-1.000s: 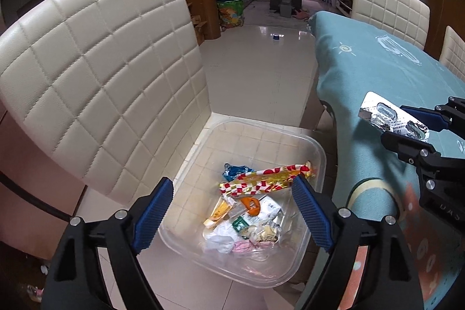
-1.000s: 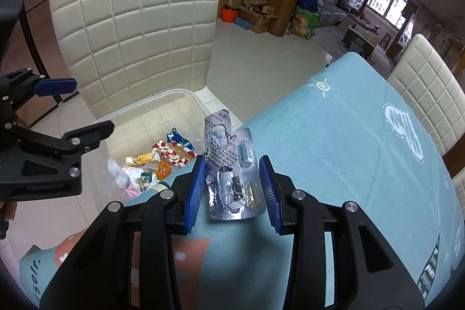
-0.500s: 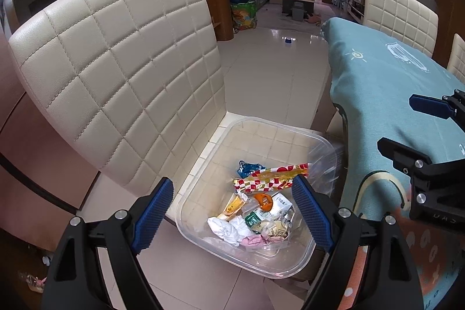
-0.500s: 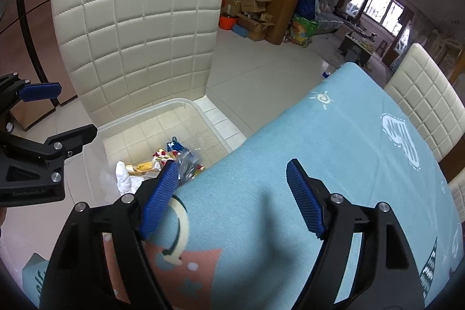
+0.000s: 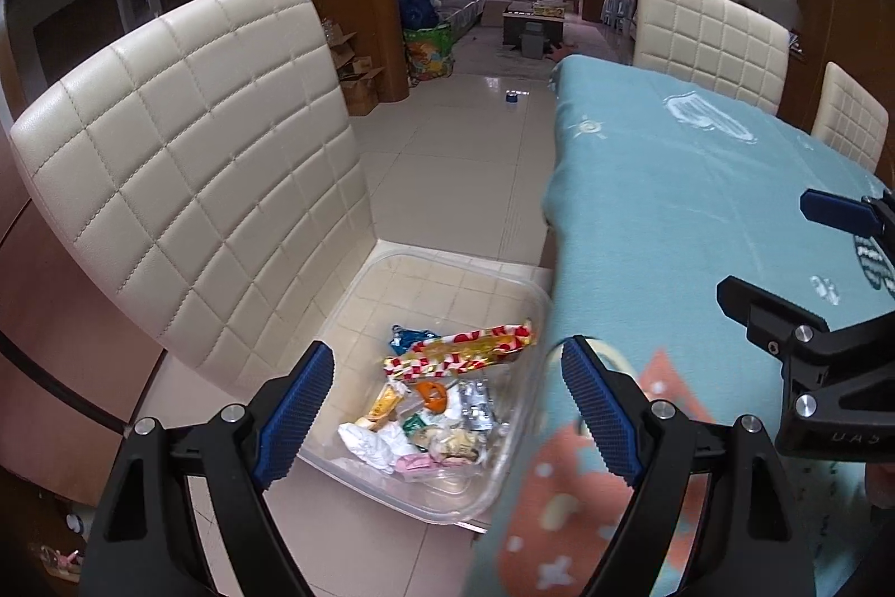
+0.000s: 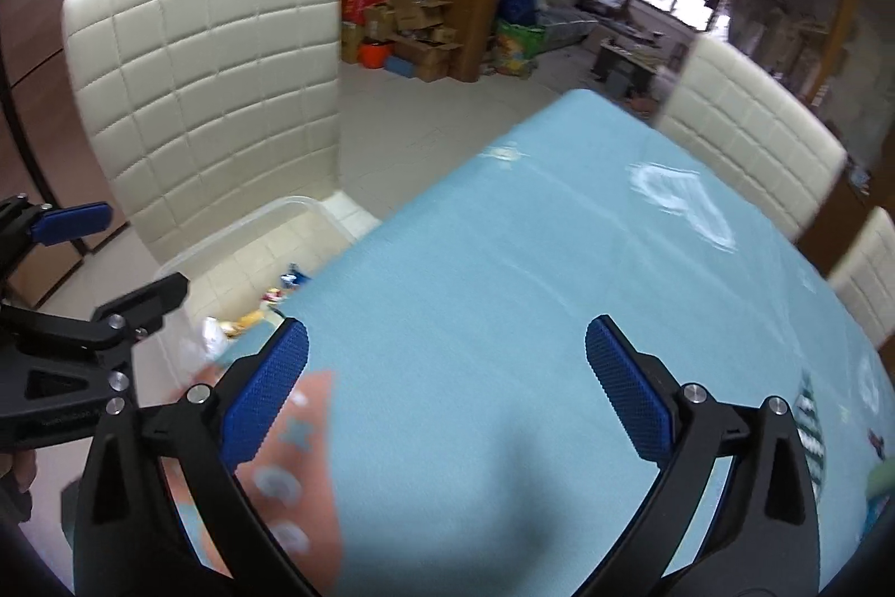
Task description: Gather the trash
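A clear plastic bin [image 5: 430, 272] stands on the seat of a cream chair and holds several pieces of trash. Among them are a red-and-white checked wrapper [image 5: 458, 351], a silver blister pack [image 5: 475, 407] and white tissue [image 5: 369, 446]. My left gripper [image 5: 447, 373] hangs open above the bin with nothing between its fingers. My right gripper [image 6: 447, 339] is over the blue tablecloth [image 6: 503, 261], its jaws opening wide and empty. In the right wrist view the bin [image 6: 246, 228] shows at the table's left edge, behind the left gripper [image 6: 120, 255].
The quilted back of the cream chair [image 5: 196, 183] rises left of the bin. Two more cream chairs [image 5: 710, 37] stand at the table's far side. Tiled floor [image 5: 464, 149] runs back to cartons and bags [image 6: 414, 32] by a wooden cabinet.
The right gripper opened and let go of the blister pack, which now lies in the bin. Both grippers rose and drew back, the right one now over the table.
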Demonstrator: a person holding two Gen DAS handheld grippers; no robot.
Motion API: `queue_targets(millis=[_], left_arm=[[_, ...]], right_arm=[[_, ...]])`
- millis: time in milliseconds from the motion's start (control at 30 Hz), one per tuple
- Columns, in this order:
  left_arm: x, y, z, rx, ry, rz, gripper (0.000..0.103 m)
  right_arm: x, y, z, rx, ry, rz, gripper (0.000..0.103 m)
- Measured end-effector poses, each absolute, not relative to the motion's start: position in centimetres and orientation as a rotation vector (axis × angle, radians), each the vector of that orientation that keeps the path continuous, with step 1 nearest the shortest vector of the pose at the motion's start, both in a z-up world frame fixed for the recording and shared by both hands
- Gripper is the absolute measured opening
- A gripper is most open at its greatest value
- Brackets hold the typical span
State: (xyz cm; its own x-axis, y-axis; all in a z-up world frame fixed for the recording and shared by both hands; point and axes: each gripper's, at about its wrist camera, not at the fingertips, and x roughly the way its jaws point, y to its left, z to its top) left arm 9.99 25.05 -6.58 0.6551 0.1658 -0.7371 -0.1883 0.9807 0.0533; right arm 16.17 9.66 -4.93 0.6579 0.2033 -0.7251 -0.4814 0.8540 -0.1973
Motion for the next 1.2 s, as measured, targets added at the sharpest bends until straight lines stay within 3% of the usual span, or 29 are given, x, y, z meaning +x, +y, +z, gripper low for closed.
queue_targets(millis=[600,1200], left_arm=[[4.0,11.5,0.0,-0.011,0.771,0.062,0.082],[0.4,7.9,5.2,0.026,0.591,0.068,0.082]], right_arm=[[6.6,-7.5,1.8,-0.075,0.725,0.087,0.099],[2.4,-10.9,5.7,-0.016,0.617,0.022,0.099]])
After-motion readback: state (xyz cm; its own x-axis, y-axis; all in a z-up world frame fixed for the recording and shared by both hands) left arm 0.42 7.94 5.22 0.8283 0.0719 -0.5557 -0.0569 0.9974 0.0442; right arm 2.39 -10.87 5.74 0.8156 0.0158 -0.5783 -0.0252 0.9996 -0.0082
